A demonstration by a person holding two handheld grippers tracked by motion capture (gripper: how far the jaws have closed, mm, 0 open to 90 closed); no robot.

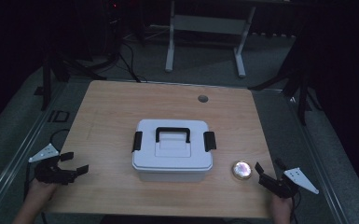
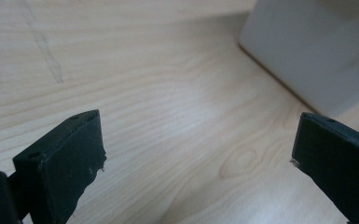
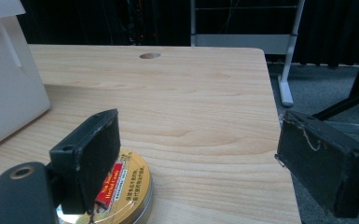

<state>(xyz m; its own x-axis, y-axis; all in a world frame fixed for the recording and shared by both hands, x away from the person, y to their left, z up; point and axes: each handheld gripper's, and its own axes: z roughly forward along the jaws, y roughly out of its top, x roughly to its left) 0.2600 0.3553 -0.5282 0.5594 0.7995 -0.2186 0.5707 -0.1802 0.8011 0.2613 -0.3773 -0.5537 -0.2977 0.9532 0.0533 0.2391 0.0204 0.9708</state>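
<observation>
Your right gripper [image 1: 266, 173] hangs with its jaws wide apart and nothing between them, just beside the small round gold tin [image 3: 121, 193] at the table's [image 1: 121, 102] near right edge. Bring the jaws down level on either side of the tin's rim and close squarely, since its low, curved wall will likely slip. Your left gripper [image 1: 72, 163] is also spread and empty, near the closed white box [image 1: 172, 151]; keep it clear of the box's left latch [image 1: 137, 141].

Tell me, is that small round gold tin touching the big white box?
Apart. The high view shows bare wooden table between the gold tin and the white box.
</observation>
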